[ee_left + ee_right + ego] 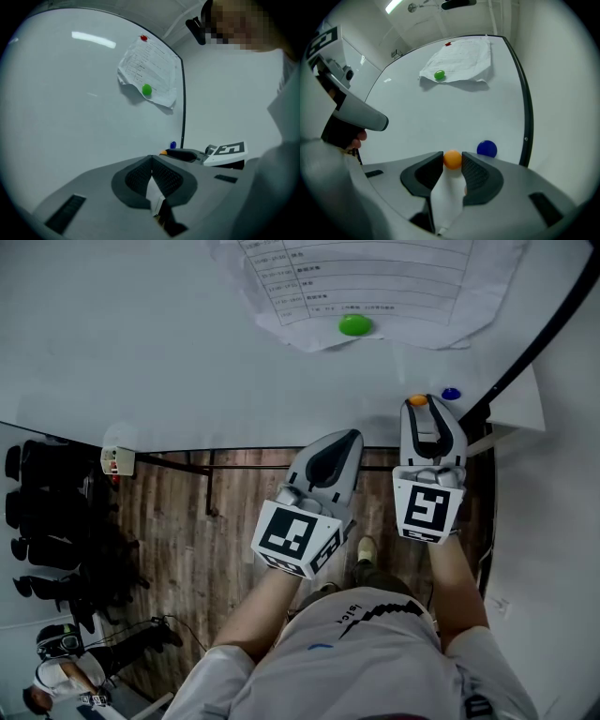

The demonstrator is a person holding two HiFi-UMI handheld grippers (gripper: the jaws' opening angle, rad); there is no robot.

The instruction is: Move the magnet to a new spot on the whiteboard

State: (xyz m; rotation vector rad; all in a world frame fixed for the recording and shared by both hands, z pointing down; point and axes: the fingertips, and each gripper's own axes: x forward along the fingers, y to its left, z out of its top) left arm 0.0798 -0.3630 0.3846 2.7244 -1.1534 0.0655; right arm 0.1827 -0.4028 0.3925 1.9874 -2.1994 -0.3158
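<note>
Whiteboard [440,117] with round orange magnet [453,159]

- Head view looks steeply down along the whiteboard [141,352] to the floor [234,521].
- Left gripper view faces the board from farther back.
- Right gripper view sits close, orange magnet [452,159] just ahead.
- All three share the green magnet [354,325] and paper [394,282].

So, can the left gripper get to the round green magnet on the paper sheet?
Probably yes. The left gripper is shut and empty, and only bare whiteboard lies between it and the round green magnet. The right gripper, shut on the round orange magnet, is aside.
</note>
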